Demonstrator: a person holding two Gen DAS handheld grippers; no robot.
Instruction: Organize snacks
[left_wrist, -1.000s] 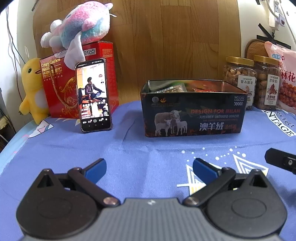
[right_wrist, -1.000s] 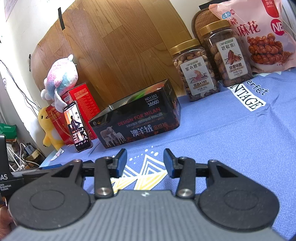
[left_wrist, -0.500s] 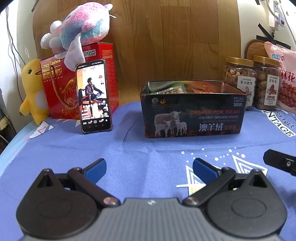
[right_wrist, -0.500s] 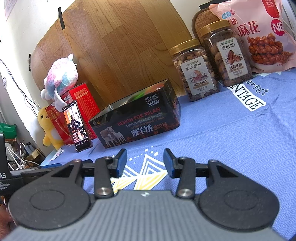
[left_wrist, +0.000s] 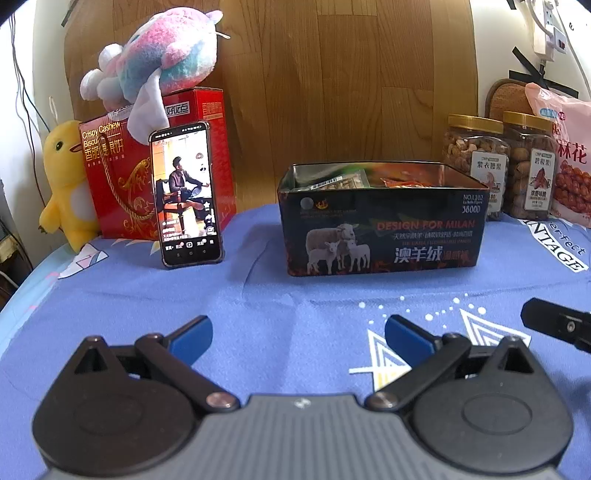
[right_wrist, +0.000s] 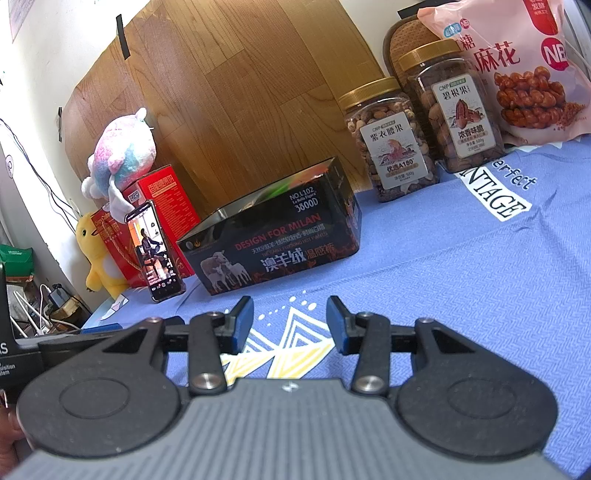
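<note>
A dark open tin box (left_wrist: 384, 236) with sheep on its side stands on the blue cloth; snack packets (left_wrist: 343, 182) show inside it. It also shows in the right wrist view (right_wrist: 273, 243). My left gripper (left_wrist: 297, 338) is open and empty, low over the cloth in front of the box. My right gripper (right_wrist: 290, 323) is open and empty, in front of the box and to its right. Two nut jars (right_wrist: 391, 144) (right_wrist: 454, 114) and a pink snack bag (right_wrist: 524, 70) stand at the back right.
A red biscuit box (left_wrist: 155, 162) with a pastel plush (left_wrist: 155, 70) on top stands back left. A phone (left_wrist: 186, 195) leans on it, with a yellow duck plush (left_wrist: 64, 184) beside it. A wooden board (left_wrist: 332, 85) backs the table. The right gripper's tip (left_wrist: 554, 325) shows at right.
</note>
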